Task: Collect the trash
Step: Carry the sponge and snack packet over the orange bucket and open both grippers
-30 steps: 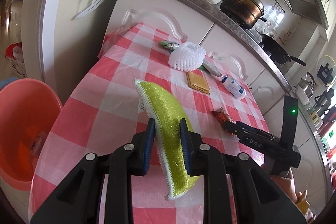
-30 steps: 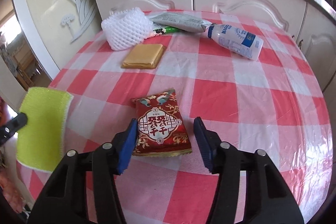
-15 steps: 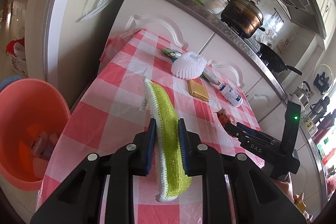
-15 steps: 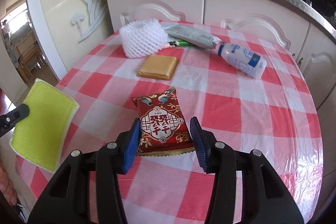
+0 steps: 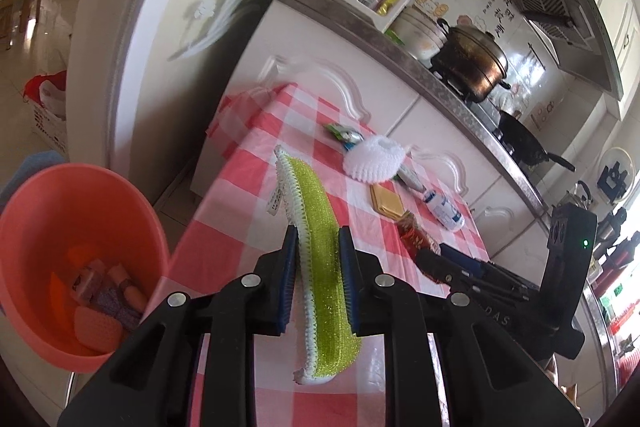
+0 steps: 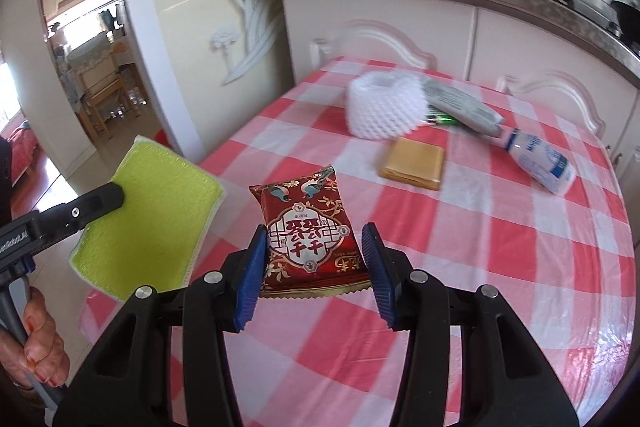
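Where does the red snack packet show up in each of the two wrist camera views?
Left wrist: red snack packet right of centre, edge-on in the right gripper.
Right wrist: red snack packet bottom centre, between the blue pads.
Shared landmark: white foam net.

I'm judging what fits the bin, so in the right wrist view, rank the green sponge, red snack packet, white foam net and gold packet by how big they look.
1. green sponge
2. red snack packet; both are close to the camera, which inflates them
3. white foam net
4. gold packet
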Motion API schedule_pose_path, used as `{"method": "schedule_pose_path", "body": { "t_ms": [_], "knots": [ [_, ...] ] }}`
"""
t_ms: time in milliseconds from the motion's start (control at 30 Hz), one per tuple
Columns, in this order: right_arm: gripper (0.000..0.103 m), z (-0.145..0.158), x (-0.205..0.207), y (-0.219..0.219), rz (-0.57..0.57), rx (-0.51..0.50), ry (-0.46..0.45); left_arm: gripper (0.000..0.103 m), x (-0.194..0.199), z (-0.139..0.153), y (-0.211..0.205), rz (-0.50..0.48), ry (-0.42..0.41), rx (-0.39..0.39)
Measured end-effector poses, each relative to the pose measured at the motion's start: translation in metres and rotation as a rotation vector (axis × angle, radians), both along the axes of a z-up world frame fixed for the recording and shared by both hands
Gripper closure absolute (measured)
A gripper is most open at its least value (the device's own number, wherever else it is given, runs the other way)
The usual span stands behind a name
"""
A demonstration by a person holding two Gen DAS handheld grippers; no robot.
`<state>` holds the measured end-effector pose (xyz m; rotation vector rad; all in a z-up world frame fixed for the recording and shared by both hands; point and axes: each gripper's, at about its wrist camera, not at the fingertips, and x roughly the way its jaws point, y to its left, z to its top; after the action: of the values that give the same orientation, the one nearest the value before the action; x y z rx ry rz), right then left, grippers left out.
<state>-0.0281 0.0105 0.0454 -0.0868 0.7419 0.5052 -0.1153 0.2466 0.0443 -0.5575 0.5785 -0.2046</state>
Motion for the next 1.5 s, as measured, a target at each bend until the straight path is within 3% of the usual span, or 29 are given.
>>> {"method": "schedule_pose_path", "body": {
  "t_ms": [333,700,1033,1433,1500],
  "knots": [
    [0.054,0.004,-0.016,0.084,0.200,0.000,0.016,0.081,-0.021,0.004,0.069,0.172,-0.010,0.015],
    [0.054,-0.002,-0.028,0.189,0.411,-0.045,0.039,0.081,-0.034,-0.037,0.144,0.347,0.109,0.037],
    [0.054,-0.027,-0.031,0.240,0.497,-0.117,0.079,0.081,-0.031,-0.079,0.164,0.383,0.197,0.044],
    [0.054,-0.043,-0.029,0.254,0.516,-0.149,0.112,0.081,-0.022,-0.098,0.164,0.383,0.250,0.066],
    [0.048,-0.044,-0.027,0.253,0.510,-0.142,0.116,0.079,-0.019,-0.102,0.165,0.384,0.267,0.074]
  ]
}}
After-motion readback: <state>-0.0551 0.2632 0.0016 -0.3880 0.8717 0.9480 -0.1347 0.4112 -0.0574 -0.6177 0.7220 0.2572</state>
